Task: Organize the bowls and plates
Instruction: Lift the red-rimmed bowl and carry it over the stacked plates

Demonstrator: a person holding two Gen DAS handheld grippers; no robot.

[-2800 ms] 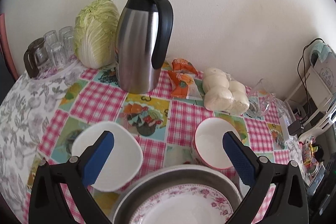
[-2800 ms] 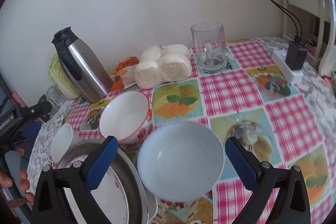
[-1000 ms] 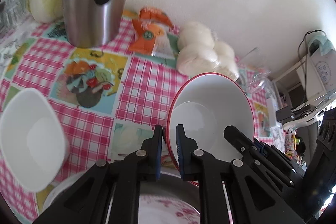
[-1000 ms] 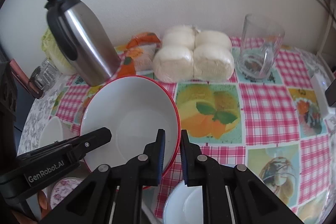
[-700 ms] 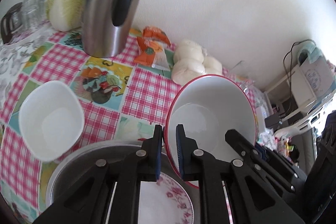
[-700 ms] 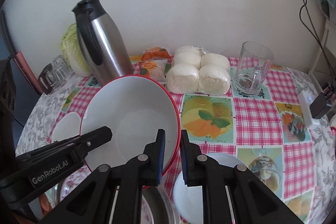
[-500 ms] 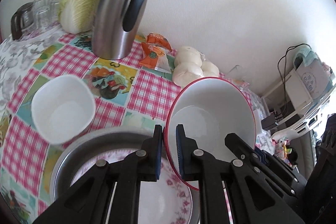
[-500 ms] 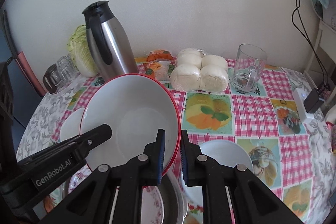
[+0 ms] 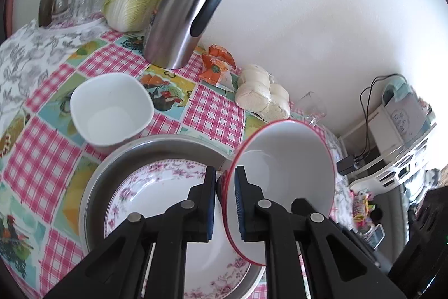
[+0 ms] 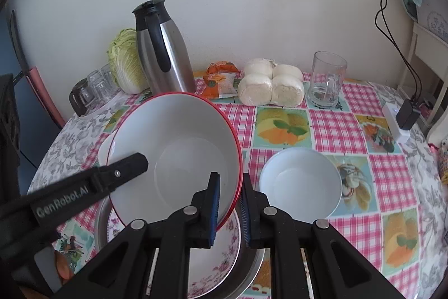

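Take the steel thermos jug (image 10: 163, 52) at the back of your table (image 10: 364, 128) as your mark. Left of it you have a napa cabbage (image 10: 124, 62), then upturned glasses (image 10: 96, 84). Right of it lie orange snack packets (image 10: 221, 77), then four bagged steamed buns (image 10: 270, 86), then a glass mug (image 10: 326, 83). Far right of it sits a white power strip (image 10: 396, 122) with a black plug (image 10: 408, 114).

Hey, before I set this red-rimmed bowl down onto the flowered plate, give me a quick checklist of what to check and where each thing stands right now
1. Left gripper shut on the red-rimmed bowl's rim: ok.
2. Right gripper shut on the opposite rim: ok.
3. Bowl level: not ok, tilted.
4. Flowered plate empty, in the metal pan: ok.
5. Bowl over the plate: ok.
6. White square bowl and pale blue bowl apart from the pan: cannot tell.
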